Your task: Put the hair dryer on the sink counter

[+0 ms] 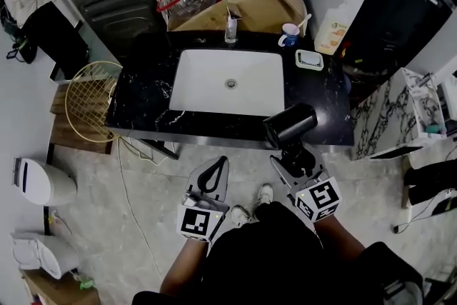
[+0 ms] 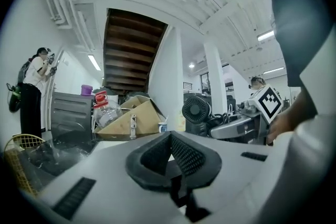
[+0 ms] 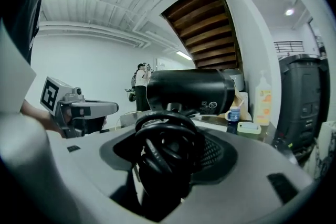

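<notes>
The black hair dryer [image 1: 289,125] hangs just over the front right edge of the black marble sink counter [image 1: 143,100], beside the white basin [image 1: 228,82]. My right gripper [image 1: 293,155] is shut on its handle and coiled cord. In the right gripper view the barrel [image 3: 189,91] lies crosswise above the jaws, with the cord [image 3: 165,149] bunched between them. My left gripper [image 1: 213,173] hovers below the counter's front edge, shut and empty. Its fingertips [image 2: 169,138] meet in the left gripper view, where the dryer's rear grille [image 2: 196,110] shows to the right.
A soap bottle [image 1: 230,28], a cup [image 1: 289,34] and a soap dish [image 1: 309,60] stand along the counter's back. Behind them is a cardboard box [image 1: 243,3]. A wire basket [image 1: 89,100] sits left of the counter and a white bin [image 1: 39,181] stands on the floor.
</notes>
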Demonstrator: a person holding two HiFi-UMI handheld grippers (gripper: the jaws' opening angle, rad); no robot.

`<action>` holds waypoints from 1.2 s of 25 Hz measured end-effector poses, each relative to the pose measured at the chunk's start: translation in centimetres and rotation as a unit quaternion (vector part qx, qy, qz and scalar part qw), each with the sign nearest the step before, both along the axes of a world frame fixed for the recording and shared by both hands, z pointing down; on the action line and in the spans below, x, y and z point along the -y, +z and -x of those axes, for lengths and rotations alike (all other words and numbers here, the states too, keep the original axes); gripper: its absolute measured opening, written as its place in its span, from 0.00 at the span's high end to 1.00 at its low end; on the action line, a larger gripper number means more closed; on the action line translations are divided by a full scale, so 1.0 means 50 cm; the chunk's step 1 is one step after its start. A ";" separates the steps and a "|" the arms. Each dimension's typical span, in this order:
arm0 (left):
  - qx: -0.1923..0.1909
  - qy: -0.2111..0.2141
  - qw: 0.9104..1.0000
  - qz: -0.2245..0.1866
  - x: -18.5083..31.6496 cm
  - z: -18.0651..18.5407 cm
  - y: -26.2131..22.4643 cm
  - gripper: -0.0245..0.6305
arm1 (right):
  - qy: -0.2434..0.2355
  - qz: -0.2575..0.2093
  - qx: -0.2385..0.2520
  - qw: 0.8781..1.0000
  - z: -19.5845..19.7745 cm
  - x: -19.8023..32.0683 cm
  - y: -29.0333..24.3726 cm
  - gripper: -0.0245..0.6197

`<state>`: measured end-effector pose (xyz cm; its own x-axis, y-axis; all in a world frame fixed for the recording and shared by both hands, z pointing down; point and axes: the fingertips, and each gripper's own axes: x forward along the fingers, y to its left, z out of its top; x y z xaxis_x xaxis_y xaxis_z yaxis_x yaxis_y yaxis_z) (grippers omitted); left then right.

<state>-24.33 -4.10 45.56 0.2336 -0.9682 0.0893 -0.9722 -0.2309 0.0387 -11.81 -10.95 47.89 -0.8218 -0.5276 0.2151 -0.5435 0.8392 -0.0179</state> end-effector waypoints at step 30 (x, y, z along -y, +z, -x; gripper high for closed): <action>-0.010 0.034 0.999 -0.002 0.381 -0.070 0.001 0.97 | 0.100 0.052 -0.010 0.994 -0.103 0.363 0.051 0.53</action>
